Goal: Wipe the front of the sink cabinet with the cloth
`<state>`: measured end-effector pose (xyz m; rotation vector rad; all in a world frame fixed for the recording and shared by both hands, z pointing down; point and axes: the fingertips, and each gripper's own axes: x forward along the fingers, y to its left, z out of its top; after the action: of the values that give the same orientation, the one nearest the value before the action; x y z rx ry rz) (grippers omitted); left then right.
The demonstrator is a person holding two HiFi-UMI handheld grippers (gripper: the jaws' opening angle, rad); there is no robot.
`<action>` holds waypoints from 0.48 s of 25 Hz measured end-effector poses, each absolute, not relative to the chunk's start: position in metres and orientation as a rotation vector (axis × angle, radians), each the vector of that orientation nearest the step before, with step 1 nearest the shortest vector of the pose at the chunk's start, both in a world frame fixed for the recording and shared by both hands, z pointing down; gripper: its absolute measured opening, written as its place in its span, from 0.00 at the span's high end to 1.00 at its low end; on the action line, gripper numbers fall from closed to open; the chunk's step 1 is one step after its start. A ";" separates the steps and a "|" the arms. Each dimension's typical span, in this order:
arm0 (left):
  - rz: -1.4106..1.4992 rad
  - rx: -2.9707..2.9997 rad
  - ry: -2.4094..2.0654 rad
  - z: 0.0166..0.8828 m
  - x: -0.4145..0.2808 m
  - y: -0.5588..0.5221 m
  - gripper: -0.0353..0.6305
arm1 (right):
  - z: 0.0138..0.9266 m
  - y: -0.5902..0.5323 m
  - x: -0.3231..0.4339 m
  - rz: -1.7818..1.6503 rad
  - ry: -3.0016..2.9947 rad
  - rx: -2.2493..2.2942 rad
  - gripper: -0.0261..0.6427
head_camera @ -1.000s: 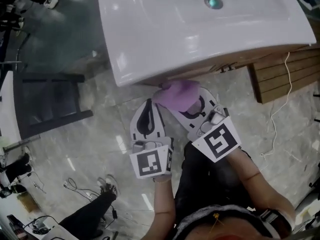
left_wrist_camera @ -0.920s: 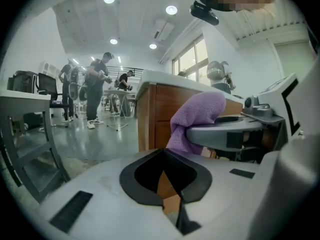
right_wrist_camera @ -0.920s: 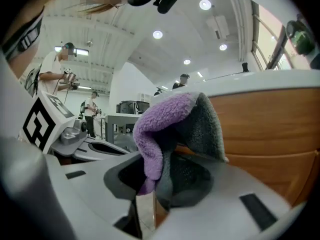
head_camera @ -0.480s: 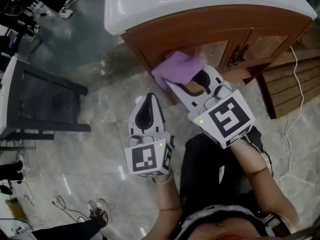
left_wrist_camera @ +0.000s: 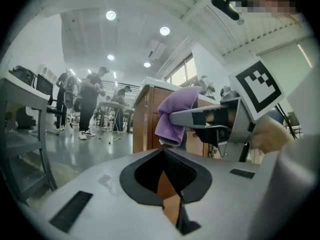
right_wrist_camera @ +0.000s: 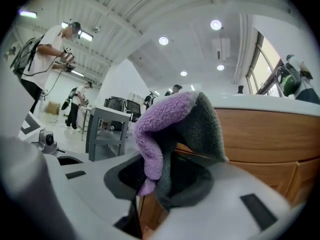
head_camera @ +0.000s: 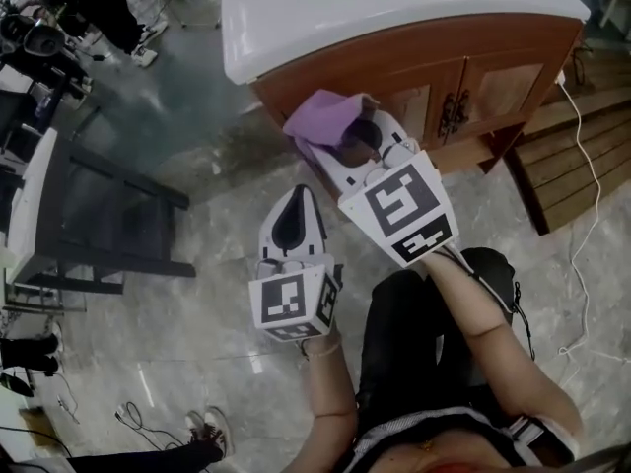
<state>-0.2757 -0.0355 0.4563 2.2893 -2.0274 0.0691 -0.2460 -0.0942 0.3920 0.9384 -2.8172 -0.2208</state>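
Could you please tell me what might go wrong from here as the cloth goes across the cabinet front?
1. The right gripper pinches only a fold of the purple cloth; rubbing could drag it out of the jaws.
2. The cloth sits by a corner of the cabinet, so the hard jaw tips might scrape the wood there.
3. A sweep toward the doors may snag the loose cloth on the door handles.
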 end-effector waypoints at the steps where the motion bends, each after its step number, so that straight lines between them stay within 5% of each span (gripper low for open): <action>1: 0.057 2.284 -2.019 0.460 -0.274 -0.036 0.95 | 0.392 -0.095 -0.246 -0.231 -2.810 0.948 0.72; 12: 0.074 2.256 -2.039 0.473 -0.277 -0.039 0.95 | 0.400 -0.110 -0.265 -0.409 -2.754 1.027 0.72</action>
<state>-0.2773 -0.0392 0.4733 2.2558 -2.0391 0.0739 -0.2649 -0.1098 0.3997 1.0266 -2.7535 -0.4091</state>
